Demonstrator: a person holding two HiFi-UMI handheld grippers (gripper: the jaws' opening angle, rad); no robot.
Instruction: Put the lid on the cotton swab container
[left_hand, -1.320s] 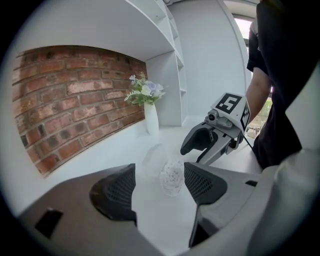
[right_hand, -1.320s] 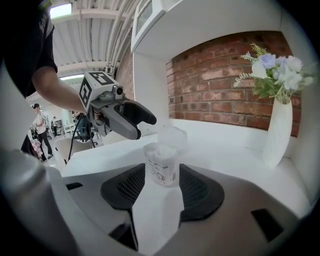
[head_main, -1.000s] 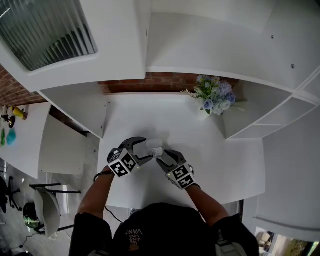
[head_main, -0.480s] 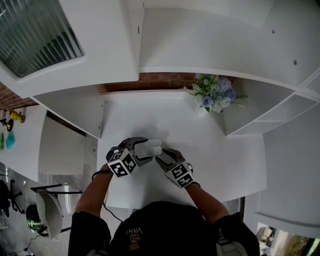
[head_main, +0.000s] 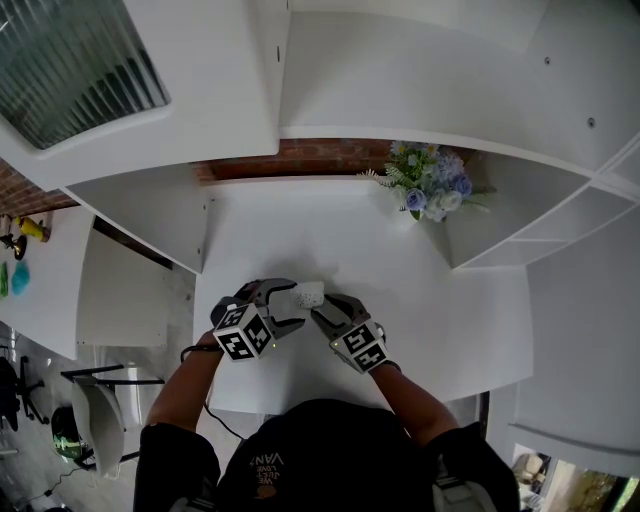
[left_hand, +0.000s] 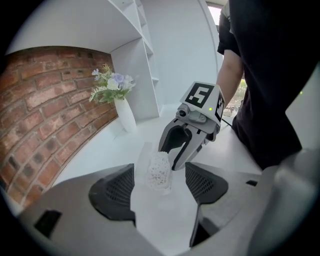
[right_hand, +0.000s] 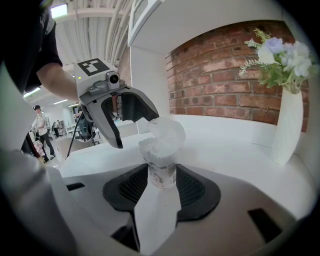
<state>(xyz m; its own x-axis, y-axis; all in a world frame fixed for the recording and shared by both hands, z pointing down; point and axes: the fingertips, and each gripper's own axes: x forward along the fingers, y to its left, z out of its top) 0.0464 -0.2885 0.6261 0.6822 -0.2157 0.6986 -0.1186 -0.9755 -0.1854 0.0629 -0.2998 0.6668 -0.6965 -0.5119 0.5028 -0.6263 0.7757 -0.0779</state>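
A small clear cotton swab container (right_hand: 161, 162), full of white swabs, stands upright on the white table (head_main: 420, 300). My right gripper (right_hand: 161, 189) is shut on its lower body, both pads pressed to its sides. Its clear hinged lid (right_hand: 168, 131) stands flipped up behind the swabs. My left gripper (right_hand: 134, 131) faces it from the other side with jaws wide apart, and its upper fingertip (right_hand: 151, 114) is right at the lid. In the left gripper view the container (left_hand: 160, 170) sits just beyond the open left gripper (left_hand: 160, 187). From above, both grippers meet around the container (head_main: 308, 295).
A white vase of blue and white flowers (head_main: 428, 192) stands at the table's far right, by the brick wall (head_main: 300, 160). White shelf units (head_main: 520, 230) flank the table on both sides. The person's arms reach in from the near edge.
The right jaws have drawn in against the container. The left gripper has shifted slightly toward the near-left, and both grippers stay around the container.
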